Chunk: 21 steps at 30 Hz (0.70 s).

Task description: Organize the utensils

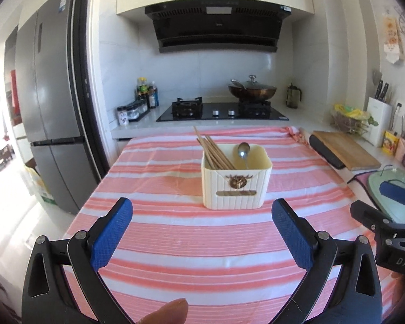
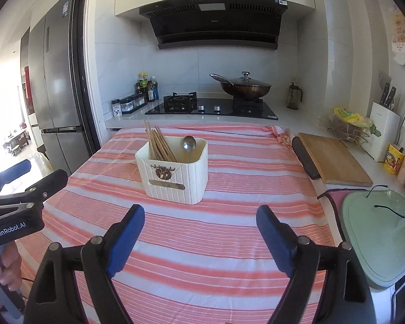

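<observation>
Toward the far middle of the striped cloth (image 1: 191, 243) I see the cream utensil holder (image 1: 236, 186), standing upright and well back from both of my grippers. Its ribbed front carries a small metal emblem. Wooden chopsticks (image 1: 213, 152) lean in its left part, tips fanning up and to the left above the rim. One metal spoon (image 1: 244, 151) stands bowl-up in the right part, resting against the back wall.

Nearer the front edge of the cloth, my left gripper (image 1: 202, 232) hangs over bare fabric with its blue pads spread as wide as I see them go, and nothing lies between them. A fingertip (image 1: 170, 313) of the person carrying it shows at the bottom of that view. My right gripper (image 2: 199, 232) sits over the cloth too, jaws well apart and empty. From the right wrist view the left gripper's black body appears at the left edge, off the cloth's left side, with a hand (image 2: 2, 267) around its grip.

Beyond the cloth's far edge the worktop holds a black gas hob (image 1: 222, 112) with a lidded wok (image 1: 252, 89) on its right burner, and bottles and spice jars at the left corner. Along the right side lie a wooden chopping board (image 2: 334, 159) and a pale green board (image 2: 375, 240), with a white knife block (image 2: 384, 127) behind them.
</observation>
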Each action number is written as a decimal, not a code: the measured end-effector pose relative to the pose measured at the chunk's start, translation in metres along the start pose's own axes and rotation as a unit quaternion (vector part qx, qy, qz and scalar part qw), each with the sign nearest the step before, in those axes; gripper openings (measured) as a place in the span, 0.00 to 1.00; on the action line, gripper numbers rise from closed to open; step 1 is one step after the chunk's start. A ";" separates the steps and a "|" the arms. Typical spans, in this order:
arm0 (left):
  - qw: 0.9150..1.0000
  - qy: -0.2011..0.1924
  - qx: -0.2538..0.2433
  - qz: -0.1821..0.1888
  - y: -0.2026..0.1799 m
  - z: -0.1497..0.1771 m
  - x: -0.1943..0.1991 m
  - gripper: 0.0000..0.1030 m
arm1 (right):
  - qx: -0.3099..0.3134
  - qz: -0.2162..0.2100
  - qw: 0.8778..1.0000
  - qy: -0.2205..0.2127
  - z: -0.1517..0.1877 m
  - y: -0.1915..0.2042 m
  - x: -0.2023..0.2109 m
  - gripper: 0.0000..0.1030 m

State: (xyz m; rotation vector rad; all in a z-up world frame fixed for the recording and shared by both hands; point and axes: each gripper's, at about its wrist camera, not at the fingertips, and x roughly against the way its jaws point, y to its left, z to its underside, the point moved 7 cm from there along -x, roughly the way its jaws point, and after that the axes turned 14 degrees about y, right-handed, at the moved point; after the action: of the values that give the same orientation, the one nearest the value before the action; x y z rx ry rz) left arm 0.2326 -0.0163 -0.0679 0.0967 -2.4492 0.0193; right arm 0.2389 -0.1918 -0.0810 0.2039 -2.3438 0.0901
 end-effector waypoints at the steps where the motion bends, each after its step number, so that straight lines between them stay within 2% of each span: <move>1: 1.000 -0.002 -0.002 -0.003 0.000 0.001 0.004 1.00 | 0.004 0.004 1.000 -0.002 0.002 0.002 0.004 0.84; 6: 1.000 0.006 -0.003 -0.003 0.002 0.007 0.022 1.00 | 0.007 0.015 1.000 -0.010 0.005 0.009 0.025 0.87; 10: 1.000 0.011 0.006 -0.029 0.008 0.011 0.035 1.00 | 0.005 0.016 1.000 -0.016 0.005 0.014 0.041 0.87; 14: 0.998 0.011 -0.010 -0.055 0.009 0.016 0.047 1.00 | 0.002 0.016 1.000 -0.020 0.007 0.017 0.056 0.87; 21: 0.999 0.027 -0.004 -0.017 0.010 0.017 0.058 1.00 | 0.002 0.011 1.000 -0.028 0.009 0.021 0.077 0.87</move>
State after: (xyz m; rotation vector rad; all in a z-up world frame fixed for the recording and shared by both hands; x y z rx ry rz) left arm 0.1762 -0.0103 -0.0436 0.1333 -2.3925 -0.0042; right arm 0.1755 -0.1819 -0.0332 0.1848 -2.4018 0.1008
